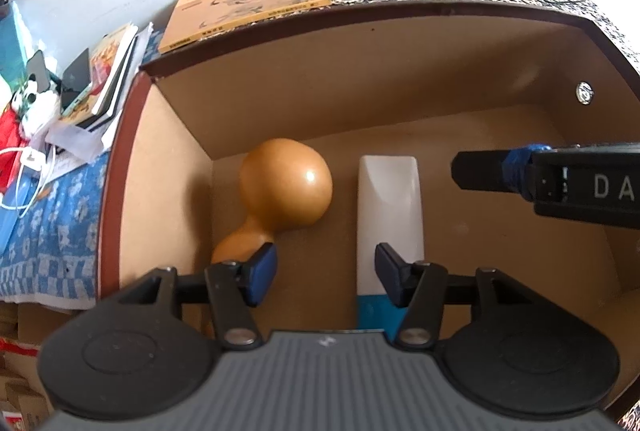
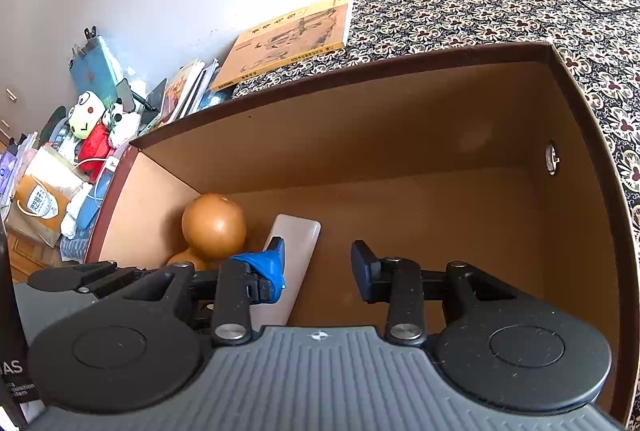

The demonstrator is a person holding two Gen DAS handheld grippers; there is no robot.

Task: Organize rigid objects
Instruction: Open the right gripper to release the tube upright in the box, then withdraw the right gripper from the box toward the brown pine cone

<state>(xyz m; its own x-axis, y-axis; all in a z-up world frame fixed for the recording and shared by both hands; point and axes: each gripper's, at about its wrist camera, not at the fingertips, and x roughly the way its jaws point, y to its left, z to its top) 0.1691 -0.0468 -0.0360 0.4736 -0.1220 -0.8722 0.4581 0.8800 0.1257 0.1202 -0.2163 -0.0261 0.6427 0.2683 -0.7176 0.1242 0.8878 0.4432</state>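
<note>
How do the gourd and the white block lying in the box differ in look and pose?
The gourd is glossy orange-brown and rounded, two bulbs joined by a narrow neck; the white block is flat, long and straight-edged, with a blue end nearest the left wrist camera. The gourd sits in the box's left corner against the side wall; the white block lies further right, apart from that wall. Both rest on the box floor, side by side, held by neither gripper.

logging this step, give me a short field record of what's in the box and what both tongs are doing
container: brown cardboard box, open top
item 1: glossy orange-brown gourd, lying in the box's left corner
item 2: flat white plastic case with blue end, lying beside the gourd
left tongs: open, empty, above the gap between the gourd and case
right tongs: open, empty, over the box
outside: yellow book on patterned cloth
</note>
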